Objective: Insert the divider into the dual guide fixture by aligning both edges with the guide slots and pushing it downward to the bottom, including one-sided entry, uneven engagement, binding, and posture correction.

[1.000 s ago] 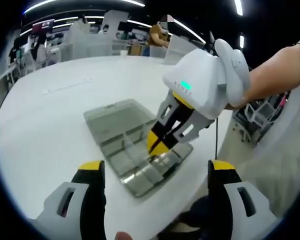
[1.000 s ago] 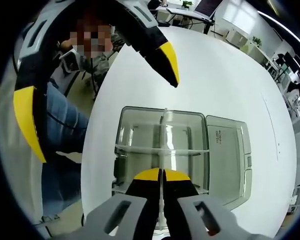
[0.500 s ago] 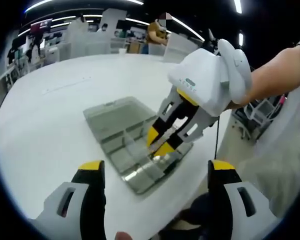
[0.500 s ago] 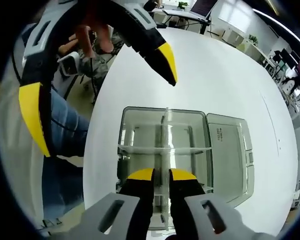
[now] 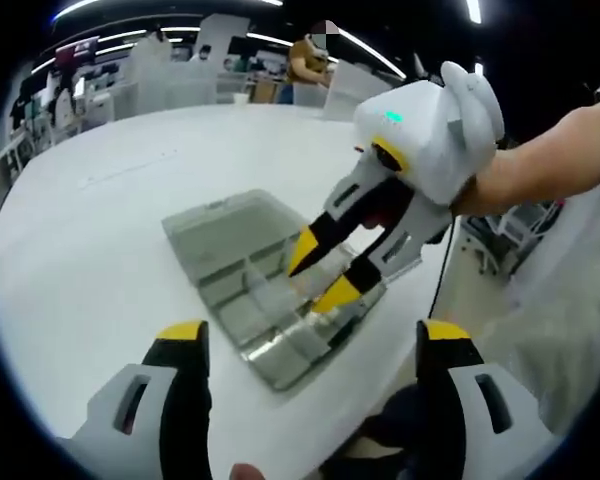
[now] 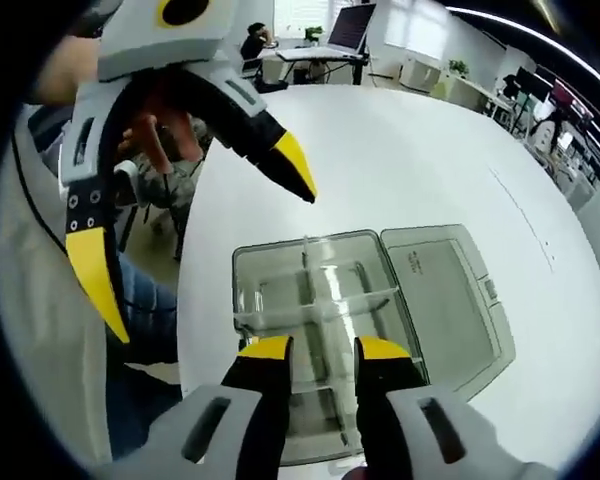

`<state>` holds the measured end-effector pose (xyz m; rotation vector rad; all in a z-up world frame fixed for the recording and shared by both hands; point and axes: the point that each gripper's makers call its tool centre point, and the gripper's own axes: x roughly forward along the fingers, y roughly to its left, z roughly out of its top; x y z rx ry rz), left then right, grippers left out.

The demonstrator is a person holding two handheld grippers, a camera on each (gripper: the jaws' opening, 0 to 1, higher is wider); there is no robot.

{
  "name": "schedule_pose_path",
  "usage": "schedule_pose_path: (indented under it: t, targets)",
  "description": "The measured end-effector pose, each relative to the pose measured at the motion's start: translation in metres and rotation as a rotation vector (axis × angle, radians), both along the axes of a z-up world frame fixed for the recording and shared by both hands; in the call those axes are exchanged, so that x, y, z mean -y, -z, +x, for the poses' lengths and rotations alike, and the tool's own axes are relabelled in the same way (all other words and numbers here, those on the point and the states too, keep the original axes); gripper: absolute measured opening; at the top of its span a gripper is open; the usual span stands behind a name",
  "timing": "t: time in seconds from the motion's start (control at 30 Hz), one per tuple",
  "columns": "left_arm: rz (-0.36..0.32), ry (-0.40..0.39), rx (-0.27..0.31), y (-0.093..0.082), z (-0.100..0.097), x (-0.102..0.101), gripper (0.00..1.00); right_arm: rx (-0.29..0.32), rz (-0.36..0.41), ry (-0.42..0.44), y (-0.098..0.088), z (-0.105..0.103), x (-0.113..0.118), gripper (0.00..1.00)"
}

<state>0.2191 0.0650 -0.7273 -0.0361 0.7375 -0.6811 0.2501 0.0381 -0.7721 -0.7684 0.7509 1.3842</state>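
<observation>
A clear plastic fixture box (image 5: 270, 295) lies near the table's edge with its lid (image 5: 217, 222) folded flat beside it. In the right gripper view the box (image 6: 270, 300) holds a crosswise clear plate and a lengthwise clear divider (image 6: 308, 285) standing in its slots. My right gripper (image 6: 325, 350) is open just above the box's near end, nothing between its fingers. It also shows as the right gripper (image 5: 322, 272) coming in over the box. My left gripper (image 5: 313, 335) is open, held back from the box and above the table edge.
The round white table (image 5: 100, 250) stretches beyond the box. A hand and forearm (image 5: 545, 150) hold the right gripper. The left gripper (image 6: 195, 220) hangs open over the table's edge at upper left. Desks and shelves stand far behind.
My right gripper has opened and let go of the divider, which stays in the box. It has lifted up and back. The left gripper has stayed where it was.
</observation>
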Motion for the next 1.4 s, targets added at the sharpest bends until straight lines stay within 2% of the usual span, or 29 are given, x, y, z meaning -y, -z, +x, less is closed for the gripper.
schedule_pose_path:
  t: [0.33, 0.7, 1.1, 1.2, 1.4]
  targets:
    - [-0.001, 0.013, 0.0, 0.002, 0.003, 0.004, 0.83, -0.071, 0.1, 0.128, -0.012, -0.004, 0.002, 0.31]
    - [0.004, -0.001, 0.006, 0.003, 0.005, 0.001, 0.85, -0.101, 0.186, 0.255, -0.024, -0.012, 0.004, 0.44]
    - [0.004, -0.016, 0.009, 0.005, 0.0, 0.001, 0.91, -0.104, 0.239, 0.372, -0.032, -0.016, 0.013, 0.58]
    - [0.009, -0.034, 0.017, 0.005, 0.001, -0.002, 0.94, -0.098, 0.24, 0.405, -0.033, -0.016, 0.018, 0.63]
    - [-0.007, -0.049, 0.017, 0.002, -0.003, -0.002, 0.94, -0.093, 0.244, 0.479, -0.032, -0.018, 0.032, 0.72]
